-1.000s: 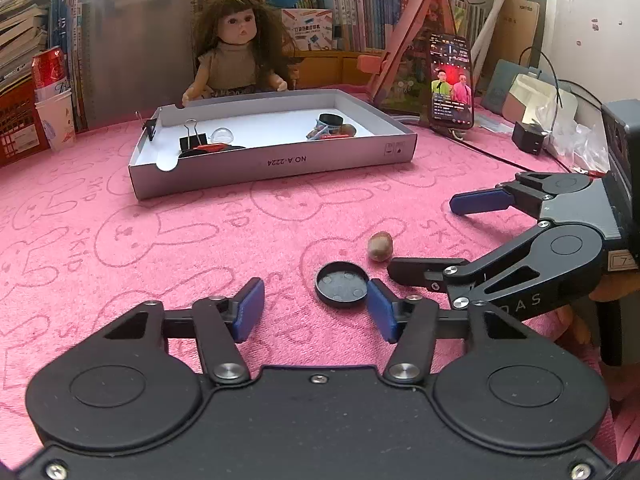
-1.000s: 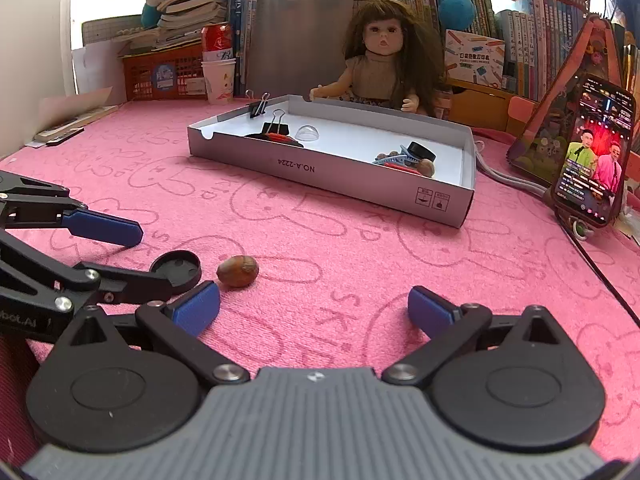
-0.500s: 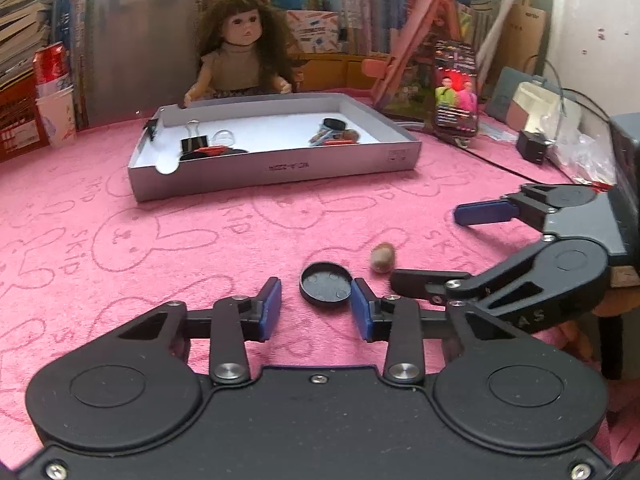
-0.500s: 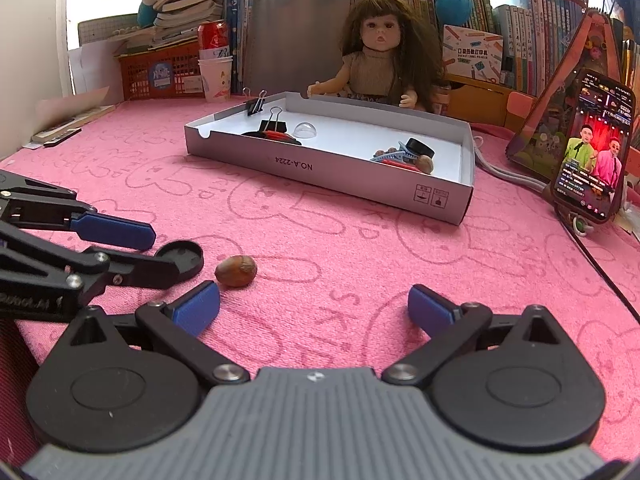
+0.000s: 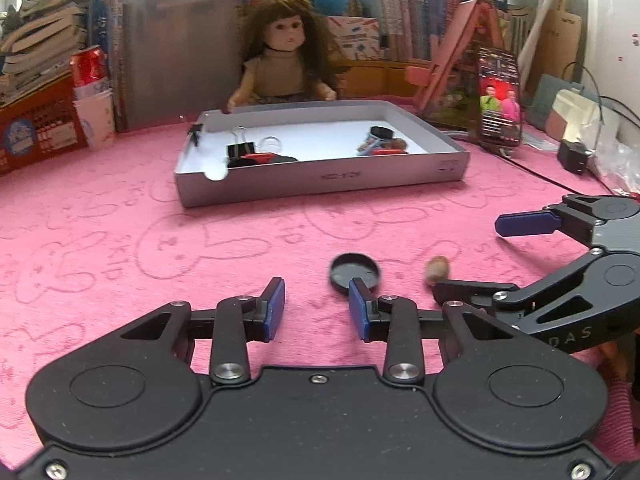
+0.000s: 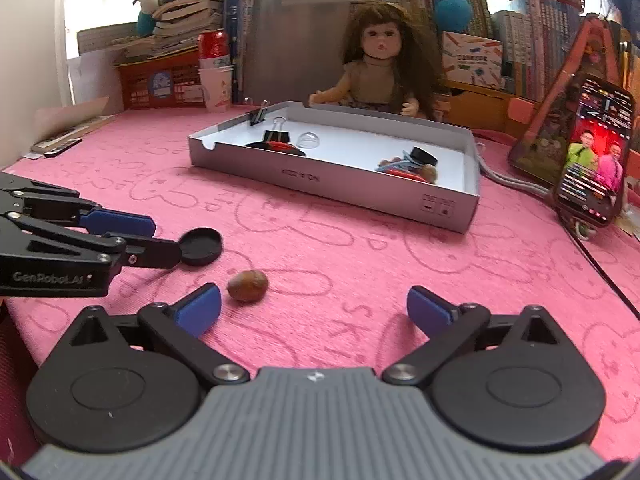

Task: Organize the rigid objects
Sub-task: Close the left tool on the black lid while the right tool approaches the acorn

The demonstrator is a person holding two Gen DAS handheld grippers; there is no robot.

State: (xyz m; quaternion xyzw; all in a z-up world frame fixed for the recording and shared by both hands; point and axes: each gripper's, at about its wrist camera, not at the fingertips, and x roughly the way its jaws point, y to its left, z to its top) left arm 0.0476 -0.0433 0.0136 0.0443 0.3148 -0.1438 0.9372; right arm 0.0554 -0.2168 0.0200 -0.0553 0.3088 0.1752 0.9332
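cap (image 5: 354, 271) sits lower centre of my left wrist view, off the right fingertip of my left gripper (image 5: 316, 306), whose narrow jaws grip nothing, so i judge that grab misaligned. nut (image 5: 437, 270) lies right of it; tray (image 5: 320, 184) waits mid-frame. in the right wrist view, my right gripper (image 6: 312, 308) gapes wide, empty, nut just past its left finger; doll (image 6: 380, 64) behind the tray blocks nothing.

The left claw's (image 5: 316, 306) right finger covers the near rim of the cap (image 5: 354, 272). Print on the tray's (image 5: 320, 184) front wall is too blurred to read; the small nut (image 5: 437, 270) looks smeared.
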